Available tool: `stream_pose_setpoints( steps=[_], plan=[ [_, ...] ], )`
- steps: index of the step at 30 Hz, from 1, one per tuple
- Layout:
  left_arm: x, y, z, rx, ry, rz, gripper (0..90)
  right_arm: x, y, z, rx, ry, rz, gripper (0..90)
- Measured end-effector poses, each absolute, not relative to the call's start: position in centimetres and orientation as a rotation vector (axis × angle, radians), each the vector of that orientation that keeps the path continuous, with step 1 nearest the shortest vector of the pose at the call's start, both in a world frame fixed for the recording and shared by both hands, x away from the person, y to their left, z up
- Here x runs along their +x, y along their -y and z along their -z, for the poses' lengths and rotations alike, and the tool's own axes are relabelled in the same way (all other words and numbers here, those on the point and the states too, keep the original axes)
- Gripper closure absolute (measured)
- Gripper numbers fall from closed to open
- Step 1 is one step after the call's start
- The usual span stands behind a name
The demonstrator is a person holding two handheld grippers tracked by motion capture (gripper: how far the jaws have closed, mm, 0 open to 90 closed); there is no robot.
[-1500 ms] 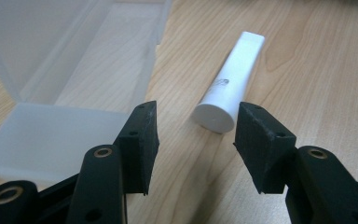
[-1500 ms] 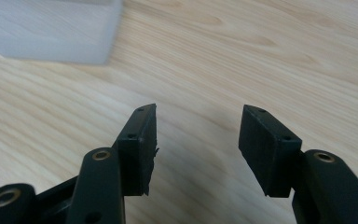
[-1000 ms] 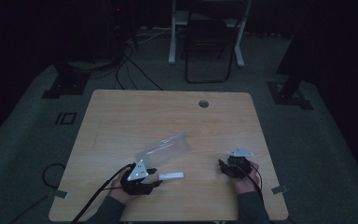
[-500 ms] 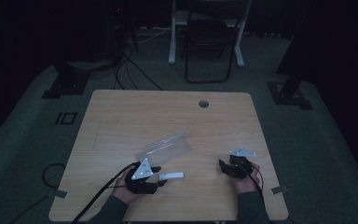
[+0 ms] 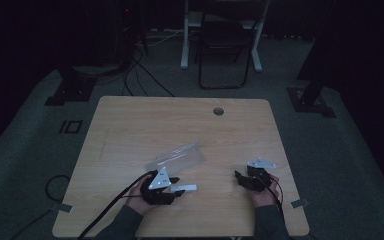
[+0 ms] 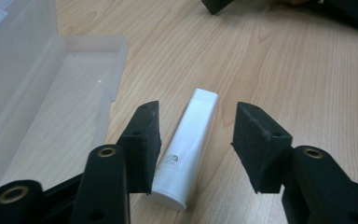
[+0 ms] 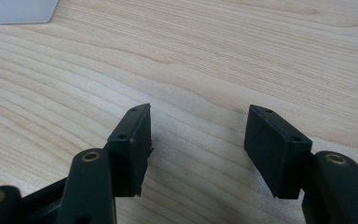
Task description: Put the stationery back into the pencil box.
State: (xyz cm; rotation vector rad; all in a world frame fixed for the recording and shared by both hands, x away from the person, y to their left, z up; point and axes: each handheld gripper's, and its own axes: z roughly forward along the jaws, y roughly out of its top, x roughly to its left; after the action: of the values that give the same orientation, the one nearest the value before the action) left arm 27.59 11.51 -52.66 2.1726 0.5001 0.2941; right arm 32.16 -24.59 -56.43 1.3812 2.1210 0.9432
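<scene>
A white tube (image 6: 186,140) lies flat on the wooden table (image 5: 145,125), its flat crimped end pointing away from me. My left gripper (image 6: 199,116) straddles it near the table's front edge; its jaws have just been closing. The left pad sits close beside the tube, the right pad stands well clear, so nothing is gripped. From above, the tube (image 5: 186,188) pokes out to the right of the left gripper (image 5: 172,186). My right gripper (image 5: 240,177) rests at the front right, and its jaws (image 7: 198,121) stand open over bare wood.
An open clear plastic box (image 5: 180,156) lies just behind the left gripper, its wall (image 6: 51,84) to the tube's left. A cable hole (image 5: 218,111) is near the table's far edge. A chair (image 5: 222,45) and floor cables (image 5: 145,75) stand beyond the table.
The left gripper has shifted a little to the right, over the tube, and its jaws have narrowed around it. The right hand has kept still.
</scene>
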Motion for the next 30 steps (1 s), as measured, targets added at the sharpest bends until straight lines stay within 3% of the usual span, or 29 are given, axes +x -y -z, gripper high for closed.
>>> stream_pose_setpoints(
  steps=[9,30],
  plan=[
    [28.6,-10.5,53.0,2.168,-0.518,-0.235,56.4,32.2,24.7,56.6,1.372,-2.115,-0.958,39.7],
    [29.6,-8.8,54.6,2.249,-0.512,-0.262,55.5,32.2,24.8,56.7,1.355,-2.118,-0.974,37.8]
  ],
)
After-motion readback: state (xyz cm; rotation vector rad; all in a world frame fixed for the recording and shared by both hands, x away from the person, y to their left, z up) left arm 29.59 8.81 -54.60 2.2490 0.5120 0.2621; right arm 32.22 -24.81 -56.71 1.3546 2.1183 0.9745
